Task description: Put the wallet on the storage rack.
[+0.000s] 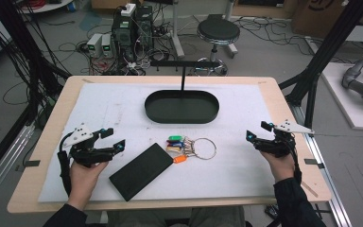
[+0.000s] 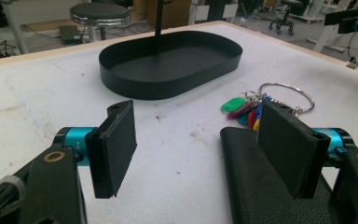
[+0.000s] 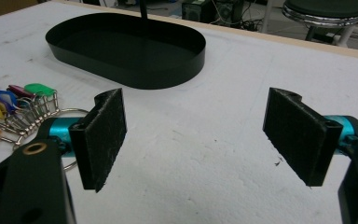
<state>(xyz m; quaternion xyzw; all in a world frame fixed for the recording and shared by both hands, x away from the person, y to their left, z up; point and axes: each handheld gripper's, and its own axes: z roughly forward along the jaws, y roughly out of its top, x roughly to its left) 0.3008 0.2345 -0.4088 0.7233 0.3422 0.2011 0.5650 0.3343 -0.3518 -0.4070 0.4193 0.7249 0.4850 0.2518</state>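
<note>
High view, black oval tray point(image 1: 153, 112) holding nothing, key ring point(image 1: 189, 146) outside it

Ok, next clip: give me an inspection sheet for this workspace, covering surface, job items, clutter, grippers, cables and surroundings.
Surface: white mat on a wooden table, scuffed and marked.
Job's things: black wallet lying flat near the front; key ring with coloured tags just beyond it; black oval tray with an upright stand, empty.
Clutter: nothing seen.
Grippers: left gripper open, beside the wallet, holding nothing; right gripper open over bare mat, holding nothing.
Cables: one trails from each gripper along the forearm; tangled leads on the floor beyond the table.
Surroundings: round stool, electronics boxes, dark frame posts.
</note>
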